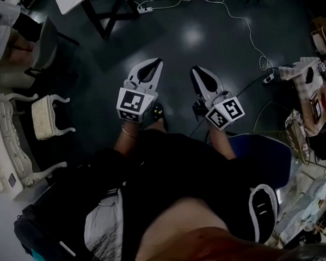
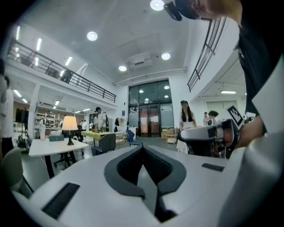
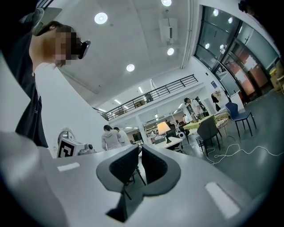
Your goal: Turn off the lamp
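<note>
White-shaded lamp (image 2: pixel 69 126) is lit on a white desk (image 2: pixel 46 147) far across the hall, and I see it well apart from both tools. Left tool (image 2: pixel 143 149) pinched together, empty; right tool (image 3: pixel 139 149) likewise, nothing held.

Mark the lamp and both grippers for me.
Lamp (image 2: pixel 69 123): left gripper view, on the lit shade.
Left gripper (image 1: pixel 158 61): head view, at the closed tips.
Right gripper (image 1: pixel 194 70): head view, at the closed tips.

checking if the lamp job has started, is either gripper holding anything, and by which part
Nothing is held. The left gripper and the right gripper have their jaws together with nothing between them. The lit lamp stands far off on a table.
</note>
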Motion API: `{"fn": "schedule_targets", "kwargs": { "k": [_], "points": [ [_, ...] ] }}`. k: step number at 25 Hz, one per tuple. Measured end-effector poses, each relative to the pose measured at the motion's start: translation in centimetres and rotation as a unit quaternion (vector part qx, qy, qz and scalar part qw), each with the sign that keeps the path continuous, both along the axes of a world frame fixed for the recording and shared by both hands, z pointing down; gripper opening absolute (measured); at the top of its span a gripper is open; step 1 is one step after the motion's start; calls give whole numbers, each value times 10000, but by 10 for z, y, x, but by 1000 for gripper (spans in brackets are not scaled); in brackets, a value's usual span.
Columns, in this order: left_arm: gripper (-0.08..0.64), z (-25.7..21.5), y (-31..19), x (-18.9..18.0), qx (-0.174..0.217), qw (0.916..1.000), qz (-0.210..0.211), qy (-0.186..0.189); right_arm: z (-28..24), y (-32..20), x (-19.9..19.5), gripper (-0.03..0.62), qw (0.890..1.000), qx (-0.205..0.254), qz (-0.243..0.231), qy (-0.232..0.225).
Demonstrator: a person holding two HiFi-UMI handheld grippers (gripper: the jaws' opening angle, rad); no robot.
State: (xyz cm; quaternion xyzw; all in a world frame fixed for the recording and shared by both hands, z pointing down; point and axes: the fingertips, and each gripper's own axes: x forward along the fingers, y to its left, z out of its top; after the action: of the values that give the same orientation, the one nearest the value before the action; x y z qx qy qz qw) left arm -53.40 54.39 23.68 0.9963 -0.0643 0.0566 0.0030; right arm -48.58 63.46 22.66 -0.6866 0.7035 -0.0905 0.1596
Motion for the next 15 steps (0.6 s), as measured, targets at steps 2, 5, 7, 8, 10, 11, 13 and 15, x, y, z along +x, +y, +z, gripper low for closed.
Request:
{"fn": "schedule_targets", "kwargs": {
  "k": [2, 5, 7, 8, 10, 11, 13, 15],
  "points": [
    [6, 4, -12, 16, 369, 9990, 207, -163, 2, -23, 14, 0, 10000, -45, 33, -36],
    [6, 7, -39, 31, 281, 9991, 298, -148, 0, -57, 27, 0, 10000, -50, 15, -15],
    [6, 8, -61, 36, 71, 9997, 236, -56, -1, -77, 33, 0, 10000, -68, -2, 16],
    [6, 10, -72, 37, 53, 9998, 182, -69, 0, -87, 35, 0, 10000, -84, -12, 17],
    [6, 11, -88, 41, 194, 9995, 163, -169, 3, -102, 39, 0, 9999, -139, -26, 10],
    [6, 11, -92, 44, 275, 9992, 192, -207, 4, -107, 41, 0, 9998, -172, -18, 12],
    [6, 11, -100, 49, 294, 9992, 209, -199, 4, -116, 45, 0, 9998, -214, 4, 18],
    [6, 10, -108, 52, 155, 9997, 190, -89, 4, -123, 48, 0, 9997, -232, -11, 25]
  ]
}}
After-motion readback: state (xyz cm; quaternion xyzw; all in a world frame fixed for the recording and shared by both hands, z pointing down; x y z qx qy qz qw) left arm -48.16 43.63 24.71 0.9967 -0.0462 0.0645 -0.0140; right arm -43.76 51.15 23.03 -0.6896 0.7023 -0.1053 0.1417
